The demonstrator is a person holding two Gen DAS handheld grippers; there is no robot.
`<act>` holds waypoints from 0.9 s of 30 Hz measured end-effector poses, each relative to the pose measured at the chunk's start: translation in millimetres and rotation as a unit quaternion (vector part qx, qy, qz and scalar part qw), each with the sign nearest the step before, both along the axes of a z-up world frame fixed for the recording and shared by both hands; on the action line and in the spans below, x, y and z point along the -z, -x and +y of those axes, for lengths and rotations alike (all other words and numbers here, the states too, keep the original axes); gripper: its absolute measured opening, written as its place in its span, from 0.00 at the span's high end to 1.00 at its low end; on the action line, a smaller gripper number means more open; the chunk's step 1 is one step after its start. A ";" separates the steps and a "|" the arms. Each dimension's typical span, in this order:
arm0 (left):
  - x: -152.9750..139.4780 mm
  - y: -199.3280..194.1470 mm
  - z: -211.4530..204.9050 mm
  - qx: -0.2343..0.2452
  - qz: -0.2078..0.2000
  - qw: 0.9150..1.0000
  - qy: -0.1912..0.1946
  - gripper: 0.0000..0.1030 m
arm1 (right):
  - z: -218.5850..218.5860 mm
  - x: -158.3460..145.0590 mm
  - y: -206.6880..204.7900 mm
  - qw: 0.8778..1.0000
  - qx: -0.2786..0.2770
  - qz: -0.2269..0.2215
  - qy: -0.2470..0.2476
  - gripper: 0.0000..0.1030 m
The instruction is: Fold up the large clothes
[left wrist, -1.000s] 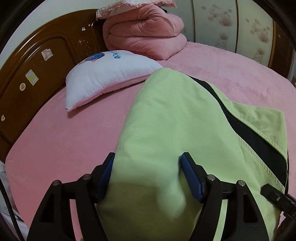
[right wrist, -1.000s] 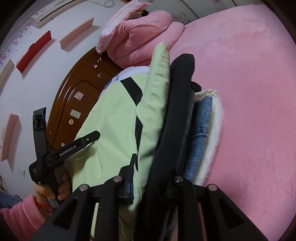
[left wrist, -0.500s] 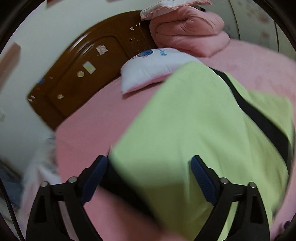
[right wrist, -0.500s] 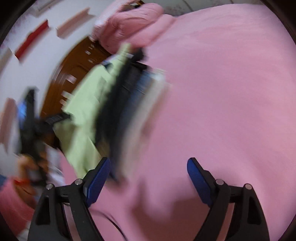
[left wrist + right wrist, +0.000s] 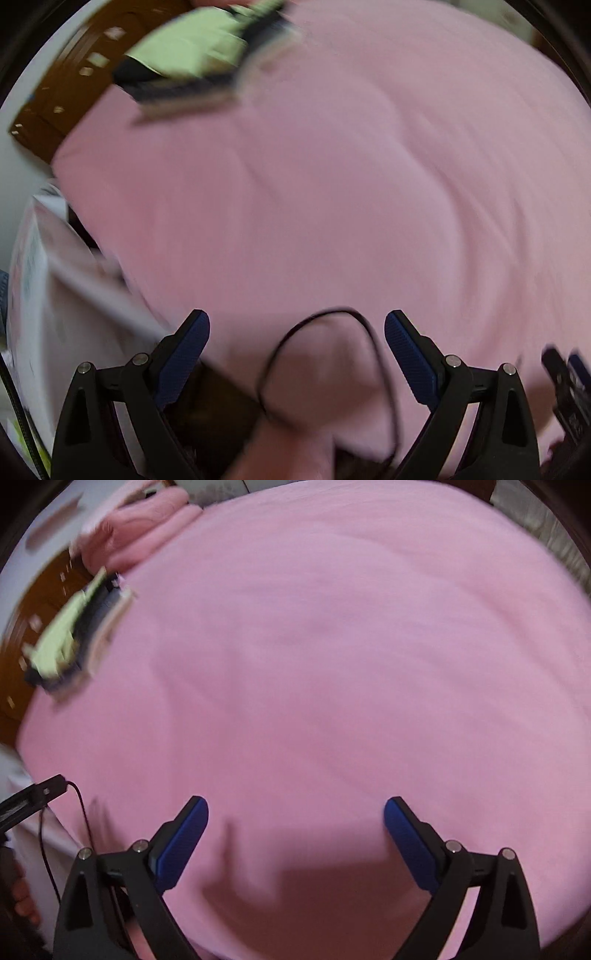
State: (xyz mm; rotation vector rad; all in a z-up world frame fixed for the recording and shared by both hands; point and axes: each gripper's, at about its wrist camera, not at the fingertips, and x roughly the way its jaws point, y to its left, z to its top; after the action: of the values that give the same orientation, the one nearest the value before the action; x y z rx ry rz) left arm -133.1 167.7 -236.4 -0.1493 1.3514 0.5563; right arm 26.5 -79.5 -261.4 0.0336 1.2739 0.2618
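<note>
A stack of folded clothes, light green garment on top of dark and pale layers, lies far off near the headboard; it shows blurred at the top left of the left wrist view and at the left of the right wrist view. My left gripper is open and empty over the pink bed near its front edge. My right gripper is open and empty over bare pink sheet. Both views are motion-blurred.
The pink bed sheet fills both views. A brown wooden headboard stands at the far left. Folded pink quilts lie at the head. A black cable loops near the left gripper. White things stand beside the bed.
Both grippers let go of the stacked clothes and pulled back far toward the bed's front; the stack now lies small and distant by the headboard. Both grippers stand wide open.
</note>
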 end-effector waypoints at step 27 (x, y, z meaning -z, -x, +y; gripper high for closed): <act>-197.8 66.5 -179.4 0.192 -0.082 0.978 0.008 0.08 | -126.0 -216.4 135.3 0.997 0.077 0.023 -0.016 0.04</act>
State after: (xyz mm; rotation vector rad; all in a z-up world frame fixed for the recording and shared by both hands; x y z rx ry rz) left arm -199.6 -11.7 -38.7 0.0519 1.1845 0.2025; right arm -108.8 -205.5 -44.9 0.1663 1.3056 0.1489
